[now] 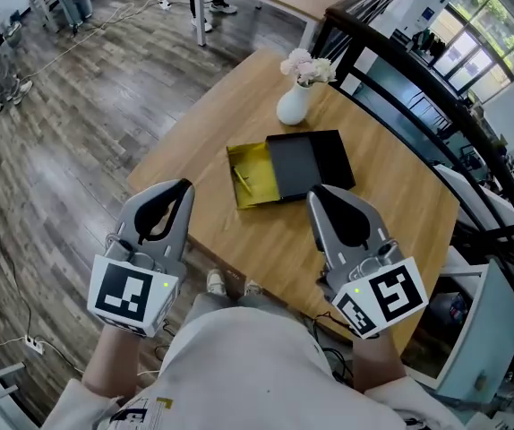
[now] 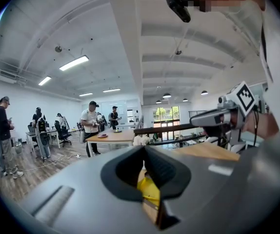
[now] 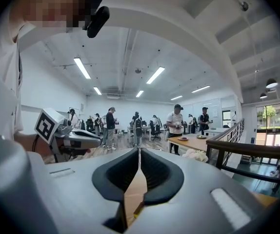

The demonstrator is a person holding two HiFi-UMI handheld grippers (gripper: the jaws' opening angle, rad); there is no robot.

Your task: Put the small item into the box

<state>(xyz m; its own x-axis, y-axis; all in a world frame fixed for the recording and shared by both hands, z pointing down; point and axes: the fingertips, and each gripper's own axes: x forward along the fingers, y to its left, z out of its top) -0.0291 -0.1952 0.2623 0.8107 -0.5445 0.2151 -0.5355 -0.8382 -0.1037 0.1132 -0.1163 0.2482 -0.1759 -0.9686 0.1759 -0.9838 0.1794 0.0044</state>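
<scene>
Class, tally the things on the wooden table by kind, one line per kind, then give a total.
Vase of flowers: 1
Box with yellow inside: 1
Black lid: 1
Small item lying in the box: 1
Total: 4

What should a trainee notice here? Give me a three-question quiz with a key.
1. True or false: the left hand-held gripper holds an item.
2. What stands on the table beyond the box? A) a vase B) a mug C) a lamp
3. Fill in: the box lining is ____.
Key: 1 false, it and the right hand-held gripper are both shut and empty; 2 A, the vase; 3 yellow.
</scene>
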